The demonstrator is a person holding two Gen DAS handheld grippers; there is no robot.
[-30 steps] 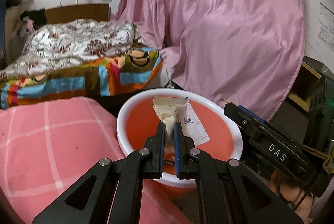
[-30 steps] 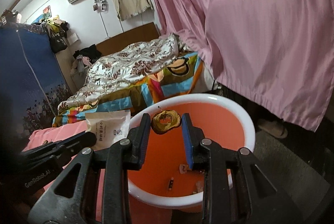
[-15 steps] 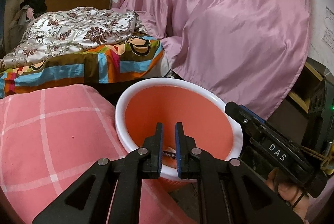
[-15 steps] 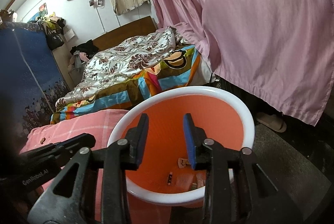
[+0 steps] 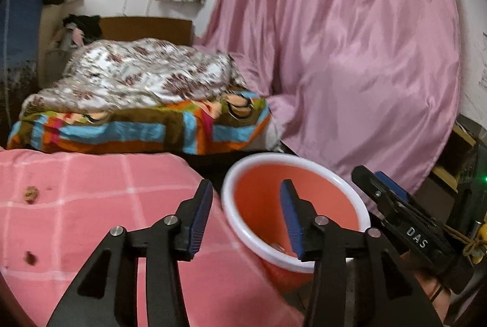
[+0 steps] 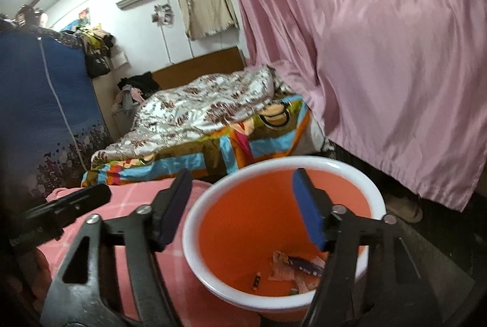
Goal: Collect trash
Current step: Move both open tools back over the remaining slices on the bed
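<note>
reading "das" on the right claw (image 5: 377, 190) beside the orange bin (image 5: 350, 193).

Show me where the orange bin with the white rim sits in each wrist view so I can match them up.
Left wrist view: the orange bin is lower right of centre, behind the right-hand finger of the open left gripper.
Right wrist view: the bin is at lower centre, between the fingers of the open right gripper; wrappers lie inside.
Shared landmark: the pink curtain behind the bin.
</note>
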